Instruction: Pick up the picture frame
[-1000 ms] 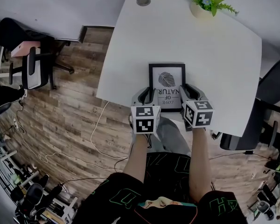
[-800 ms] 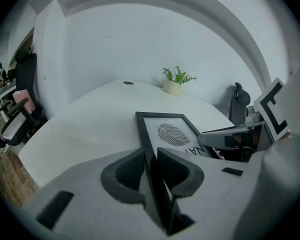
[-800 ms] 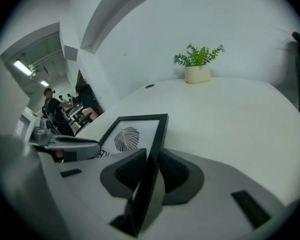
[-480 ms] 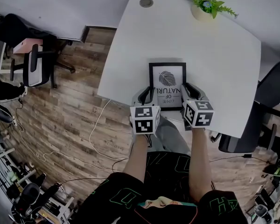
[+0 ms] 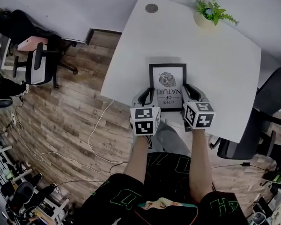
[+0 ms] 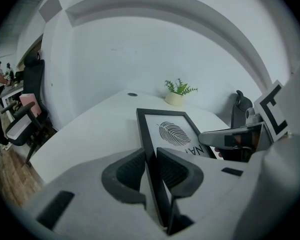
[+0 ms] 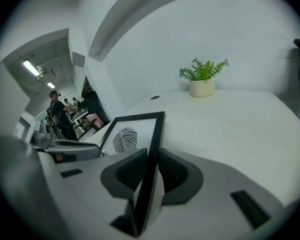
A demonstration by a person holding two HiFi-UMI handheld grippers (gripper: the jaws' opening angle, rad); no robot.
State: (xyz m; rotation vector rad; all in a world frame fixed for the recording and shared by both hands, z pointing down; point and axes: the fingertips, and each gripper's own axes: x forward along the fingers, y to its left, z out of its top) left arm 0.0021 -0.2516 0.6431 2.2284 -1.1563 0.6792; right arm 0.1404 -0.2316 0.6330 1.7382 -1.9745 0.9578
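While my jaws are closing, the left claw [image 5: 147,96] has the left rail of the picture frame [image 5: 167,78] between its pads and the right claw [image 5: 191,93] has the right rail, both pinching it. The frame's right at the near edge of the white table [image 5: 215,46]. Thin rails, slim bite: if one side rises faster, I reckon it twists free and drops to the floor
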